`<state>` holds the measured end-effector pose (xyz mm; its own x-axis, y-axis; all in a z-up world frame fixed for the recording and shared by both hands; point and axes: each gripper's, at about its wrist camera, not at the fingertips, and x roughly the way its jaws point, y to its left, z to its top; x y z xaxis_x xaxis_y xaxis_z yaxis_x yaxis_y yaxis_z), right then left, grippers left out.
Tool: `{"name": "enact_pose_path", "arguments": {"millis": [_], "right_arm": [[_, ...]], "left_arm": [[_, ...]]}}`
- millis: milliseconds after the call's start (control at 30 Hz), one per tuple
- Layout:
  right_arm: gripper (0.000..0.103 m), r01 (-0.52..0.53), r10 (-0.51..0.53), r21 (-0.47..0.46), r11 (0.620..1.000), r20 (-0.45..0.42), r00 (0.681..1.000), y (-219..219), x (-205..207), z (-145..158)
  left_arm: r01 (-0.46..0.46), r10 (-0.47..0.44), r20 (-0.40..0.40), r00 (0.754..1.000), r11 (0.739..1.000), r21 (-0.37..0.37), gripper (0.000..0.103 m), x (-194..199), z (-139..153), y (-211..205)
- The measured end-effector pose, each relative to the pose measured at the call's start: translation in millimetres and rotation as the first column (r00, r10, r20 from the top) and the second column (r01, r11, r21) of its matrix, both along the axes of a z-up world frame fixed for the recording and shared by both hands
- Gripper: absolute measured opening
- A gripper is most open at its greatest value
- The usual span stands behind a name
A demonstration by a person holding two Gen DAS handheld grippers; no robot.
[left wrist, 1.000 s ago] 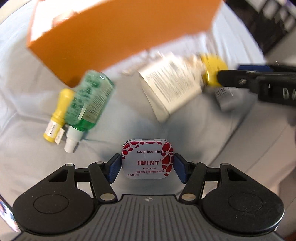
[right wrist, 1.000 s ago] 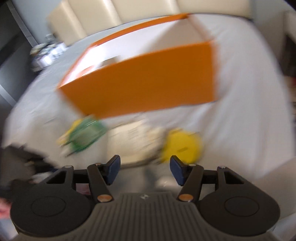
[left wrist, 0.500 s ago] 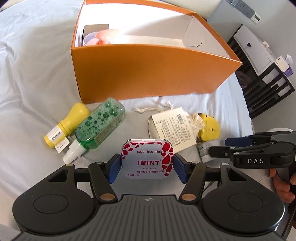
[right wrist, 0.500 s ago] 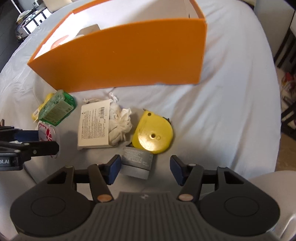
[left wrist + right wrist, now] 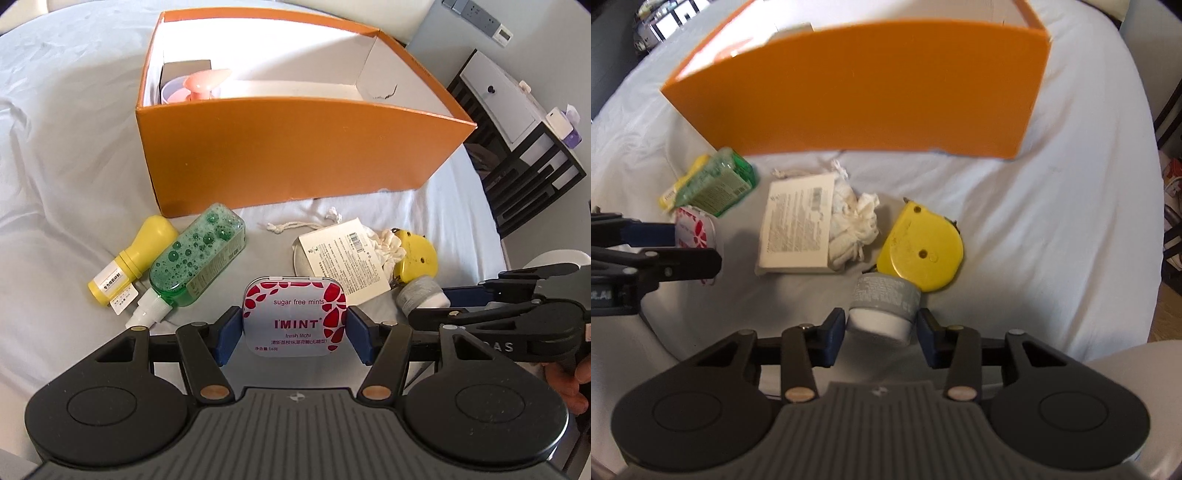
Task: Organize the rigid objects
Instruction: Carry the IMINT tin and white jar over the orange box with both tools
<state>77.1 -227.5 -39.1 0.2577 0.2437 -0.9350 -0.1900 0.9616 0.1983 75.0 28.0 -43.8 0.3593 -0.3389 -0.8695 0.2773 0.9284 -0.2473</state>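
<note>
My left gripper (image 5: 294,334) is shut on a red-and-white mint tin (image 5: 294,314), held just above the white sheet. To its right, my right gripper (image 5: 882,334) straddles a small grey jar with a white lid (image 5: 882,306). Its jaws are closing, and the pads touch the jar's sides. A yellow tape measure (image 5: 923,251) lies just beyond the jar. A white cloth pouch with a card tag (image 5: 798,221) lies to its left. The open orange box (image 5: 295,155) stands behind them all, with a pink item (image 5: 203,83) inside.
A green bubbly bottle (image 5: 199,258) and a yellow bottle (image 5: 133,262) lie left of the tin, near the box's corner. A dark slatted shelf (image 5: 524,177) stands off the bed at right. A person's hand (image 5: 569,384) holds the right gripper.
The right gripper came down over the grey jar and narrowed its jaws around it. The left gripper kept the mint tin, and its view tilted up to show the whole box.
</note>
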Motion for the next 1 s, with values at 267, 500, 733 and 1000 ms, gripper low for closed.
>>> {"name": "enact_pose_path", "arguments": {"millis": [267,500,733,1000], "right_arm": [[0.042,0.006,-0.013,0.056,0.998,0.120,0.993,-6.1,-12.7,11.9],[0.042,-0.012,-0.012,0.111,0.994,0.211,0.977,-12.0,-12.2,34.3],[0.042,-0.041,-0.048,0.212,0.976,0.398,0.916,-17.2,17.4,85.8],[0.042,0.045,-0.166,0.267,0.962,0.446,0.879,-25.5,79.8,105.7]], "left_arm": [[0.011,-0.010,0.039,0.999,1.000,-0.004,0.070,-4.3,7.8,-1.5],[-0.003,0.007,0.067,0.998,0.998,-0.062,0.070,0.3,30.0,2.9],[0.011,0.002,0.182,0.983,0.997,-0.073,0.070,31.9,76.8,-3.3],[0.008,-0.007,0.175,0.985,1.000,-0.007,0.070,104.0,84.2,-28.8]]}}
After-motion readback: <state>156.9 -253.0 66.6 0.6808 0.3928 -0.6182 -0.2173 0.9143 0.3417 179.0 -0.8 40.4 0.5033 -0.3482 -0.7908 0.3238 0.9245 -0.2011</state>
